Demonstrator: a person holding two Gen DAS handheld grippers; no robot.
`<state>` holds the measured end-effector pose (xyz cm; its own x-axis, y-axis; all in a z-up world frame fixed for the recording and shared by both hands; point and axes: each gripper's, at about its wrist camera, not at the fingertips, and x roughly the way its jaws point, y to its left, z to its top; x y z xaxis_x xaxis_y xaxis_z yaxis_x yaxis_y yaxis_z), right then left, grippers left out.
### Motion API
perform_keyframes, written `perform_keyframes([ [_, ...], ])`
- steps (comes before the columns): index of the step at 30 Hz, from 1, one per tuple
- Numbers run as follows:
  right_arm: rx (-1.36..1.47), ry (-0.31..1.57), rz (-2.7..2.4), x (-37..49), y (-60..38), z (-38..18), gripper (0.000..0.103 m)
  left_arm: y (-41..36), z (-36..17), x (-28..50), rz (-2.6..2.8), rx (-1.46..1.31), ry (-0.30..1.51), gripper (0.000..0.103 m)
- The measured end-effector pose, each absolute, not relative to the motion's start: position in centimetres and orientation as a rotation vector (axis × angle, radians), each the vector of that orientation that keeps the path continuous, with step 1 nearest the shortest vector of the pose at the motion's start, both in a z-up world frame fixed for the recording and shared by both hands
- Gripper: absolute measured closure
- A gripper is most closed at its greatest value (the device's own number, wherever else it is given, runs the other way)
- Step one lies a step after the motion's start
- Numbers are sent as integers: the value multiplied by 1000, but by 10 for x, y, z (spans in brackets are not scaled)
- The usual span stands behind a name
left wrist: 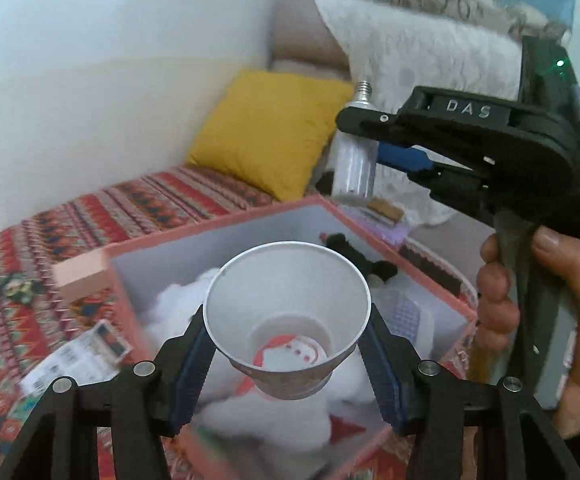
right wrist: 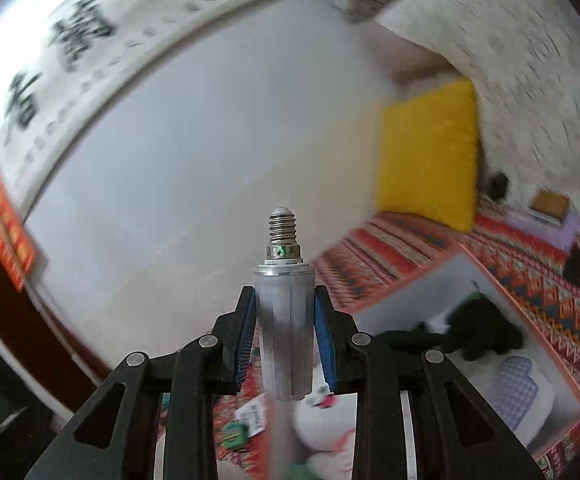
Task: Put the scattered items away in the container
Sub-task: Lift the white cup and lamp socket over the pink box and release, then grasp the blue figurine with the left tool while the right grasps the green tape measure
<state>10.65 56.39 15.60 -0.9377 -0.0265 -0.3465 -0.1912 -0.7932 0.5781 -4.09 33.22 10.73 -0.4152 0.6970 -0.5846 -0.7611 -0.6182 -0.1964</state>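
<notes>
left tongs (left wrist: pixel 287 344) pinch a flimsy paper cup (left wrist: pixel 287 316) by its sides over the pink box (left wrist: pixel 430 280), crushes easy. right tongs (right wrist: pixel 284 336) clamp a fragile bulb (right wrist: pixel 284 320) mid-body, up over the bed (left wrist: pixel 89 216).

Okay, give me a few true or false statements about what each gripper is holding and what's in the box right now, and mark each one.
1. The left gripper holds a white paper cup. True.
2. The cup is upside down. False: its open mouth faces the camera.
3. The right gripper holds a light bulb with its screw base pointing away from the gripper. True.
4. The pink box is empty. False: a white soft toy and a black soft toy lie inside.
5. The cushion by the wall is blue. False: it is yellow.
</notes>
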Motion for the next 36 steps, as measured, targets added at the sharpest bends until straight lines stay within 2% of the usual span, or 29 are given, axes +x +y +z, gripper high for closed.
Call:
perform_keyframes([
  [2,-545,1040,2820,95,584,141,73,349,93,-53,2074,-882,133,40],
  [4,-594,1074,2782,72,597,122,73,366,78,-64,2054,-966,140,24],
  [5,-608,1071,2754,65,604,118,72,368,75,-66,2055,-977,146,23],
  [6,-621,1067,2726,58,610,114,66,368,74,-66,2062,-976,152,22],
  [9,-620,1073,2663,50,620,106,25,354,79,-60,2111,-944,159,21],
  [13,-589,1061,2683,56,611,116,24,303,93,-50,2175,-903,72,17],
  [18,-548,1033,2744,69,594,137,24,216,79,-22,2276,-928,68,14],
  [23,-588,849,2959,65,513,170,23,122,48,-3,2403,-1036,48,14],
  [27,-746,760,3129,42,424,172,17,42,10,0,2499,-1166,-35,14],
  [29,-858,772,3200,28,385,163,17,9,-7,2,2533,-1210,-87,14],
  [34,-1285,993,3158,-18,302,111,17,-47,-26,-3,2584,-1262,-194,14],
  [36,-1387,954,3132,-22,276,105,18,-62,-18,-11,2606,-1233,-216,14],
])
